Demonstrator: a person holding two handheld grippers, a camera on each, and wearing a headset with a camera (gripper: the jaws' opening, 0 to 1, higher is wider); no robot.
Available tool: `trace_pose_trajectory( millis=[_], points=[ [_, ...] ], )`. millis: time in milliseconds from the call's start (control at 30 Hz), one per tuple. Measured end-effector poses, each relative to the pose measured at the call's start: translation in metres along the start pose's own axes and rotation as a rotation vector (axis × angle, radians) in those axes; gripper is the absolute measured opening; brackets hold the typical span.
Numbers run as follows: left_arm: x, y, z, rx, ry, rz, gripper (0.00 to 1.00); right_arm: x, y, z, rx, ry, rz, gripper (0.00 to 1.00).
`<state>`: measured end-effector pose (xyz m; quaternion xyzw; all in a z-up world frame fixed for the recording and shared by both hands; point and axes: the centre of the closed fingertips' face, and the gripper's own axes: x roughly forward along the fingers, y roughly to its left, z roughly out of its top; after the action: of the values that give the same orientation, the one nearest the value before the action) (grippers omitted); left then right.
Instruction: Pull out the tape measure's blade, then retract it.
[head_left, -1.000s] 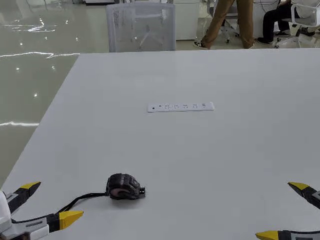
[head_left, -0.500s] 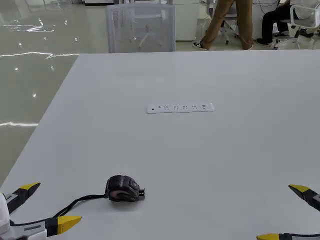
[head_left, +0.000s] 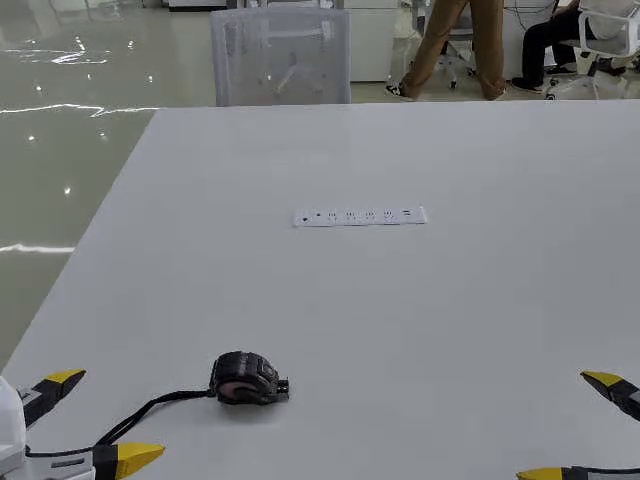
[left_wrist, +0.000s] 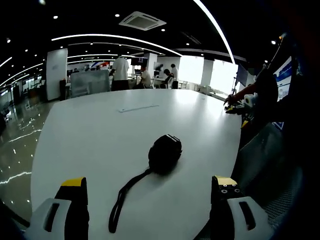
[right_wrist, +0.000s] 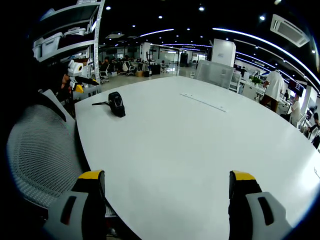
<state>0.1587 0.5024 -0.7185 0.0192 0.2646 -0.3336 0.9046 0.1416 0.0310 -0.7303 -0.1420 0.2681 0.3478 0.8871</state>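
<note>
A black tape measure (head_left: 247, 378) lies on the white table (head_left: 380, 300) near its front edge, blade tip facing right, with a black wrist strap (head_left: 150, 408) trailing to the left. In the left gripper view the tape measure (left_wrist: 165, 153) sits ahead of the jaws, strap (left_wrist: 125, 197) running toward them. My left gripper (head_left: 92, 420) stands open at the lower left, just short of the strap's end. My right gripper (head_left: 585, 428) is open at the lower right, far from the tape measure (right_wrist: 116, 104). Nothing is held between either pair of jaws.
A white power strip (head_left: 360, 216) lies flat at mid-table. A grey mesh chair (head_left: 281, 55) stands behind the far edge, and people are standing and sitting beyond at the back right. A mesh chair back (right_wrist: 37, 155) is close to the near table edge.
Both grippers have slipped slightly lower in the head view. The tape measure has not moved on the table.
</note>
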Motion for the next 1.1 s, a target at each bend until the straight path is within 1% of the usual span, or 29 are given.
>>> trace_pose_trajectory(
  millis=[33, 100, 133, 167, 200, 233, 267, 333, 433, 533, 567, 600, 633, 667, 733, 800, 900, 967, 1000, 1033, 1067, 1100],
  points=[
    [0.002, 0.0, 0.0, -0.001, 0.004, -0.005, 0.99, 0.001, 0.0, 0.001, -0.004, 0.001, 0.001, 1.0],
    [0.006, -0.001, 0.0, 0.023, 0.019, -0.014, 0.99, 0.002, -0.001, 0.005, -0.012, -0.005, 0.005, 1.0],
    [0.007, -0.002, -0.002, 0.026, 0.037, -0.022, 0.99, 0.003, -0.002, 0.005, -0.01, -0.004, 0.008, 1.0],
    [0.01, -0.001, -0.004, 0.034, 0.063, -0.025, 0.99, 0.005, -0.002, 0.006, -0.01, -0.001, 0.012, 1.0],
    [0.012, 0.0, -0.004, 0.032, 0.072, -0.026, 1.0, 0.006, -0.002, 0.005, -0.014, 0.003, 0.018, 1.0],
    [0.014, -0.001, -0.005, 0.032, 0.084, -0.045, 0.99, 0.007, -0.001, 0.003, -0.016, 0.017, 0.028, 1.0],
    [0.016, 0.0, -0.004, 0.052, 0.089, -0.05, 0.98, 0.008, -0.001, 0.003, -0.014, 0.021, 0.033, 1.0],
    [0.021, 0.001, -0.003, 0.109, 0.111, -0.06, 0.98, 0.011, 0.0, 0.005, -0.021, 0.022, 0.044, 1.0],
    [0.028, 0.0, 0.004, 0.142, 0.114, -0.078, 0.99, 0.015, 0.0, 0.012, -0.046, 0.01, 0.059, 1.0],
    [0.037, -0.003, 0.003, 0.187, 0.144, -0.109, 0.99, 0.021, 0.002, 0.017, -0.059, 0.003, 0.077, 1.0],
    [0.041, -0.005, 0.002, 0.182, 0.165, -0.126, 1.0, 0.024, 0.001, 0.016, -0.058, 0.011, 0.087, 1.0],
    [0.043, -0.008, 0.001, 0.183, 0.176, -0.147, 1.0, 0.026, 0.002, 0.016, -0.06, 0.013, 0.093, 1.0],
    [0.046, -0.011, 0.002, 0.197, 0.177, -0.168, 1.0, 0.028, 0.002, 0.017, -0.063, 0.011, 0.099, 1.0],
    [0.049, -0.013, 0.004, 0.227, 0.185, -0.188, 1.0, 0.03, 0.004, 0.019, -0.068, 0.01, 0.107, 1.0],
    [0.053, -0.017, 0.005, 0.222, 0.214, -0.215, 1.0, 0.034, 0.006, 0.021, -0.072, 0.014, 0.114, 1.0],
    [0.058, -0.017, 0.005, 0.244, 0.242, -0.231, 1.0, 0.039, 0.007, 0.022, -0.076, 0.016, 0.121, 1.0],
    [0.065, -0.018, 0.008, 0.277, 0.266, -0.253, 1.0, 0.044, 0.009, 0.025, -0.074, 0.016, 0.13, 1.0],
    [0.068, -0.018, 0.009, 0.301, 0.281, -0.259, 1.0, 0.047, 0.011, 0.027, -0.08, 0.016, 0.137, 1.0],
    [0.072, -0.016, 0.008, 0.326, 0.293, -0.261, 1.0, 0.049, 0.013, 0.028, -0.082, 0.013, 0.141, 1.0],
    [0.074, -0.016, 0.008, 0.326, 0.304, -0.264, 1.0, 0.051, 0.014, 0.028, -0.082, 0.013, 0.145, 1.0],
    [0.078, -0.015, 0.007, 0.337, 0.326, -0.264, 1.0, 0.054, 0.016, 0.029, -0.079, 0.014, 0.152, 1.0],
    [0.08, -0.014, 0.006, 0.362, 0.339, -0.258, 1.0, 0.056, 0.018, 0.031, -0.077, 0.009, 0.157, 1.0]
  ],
)
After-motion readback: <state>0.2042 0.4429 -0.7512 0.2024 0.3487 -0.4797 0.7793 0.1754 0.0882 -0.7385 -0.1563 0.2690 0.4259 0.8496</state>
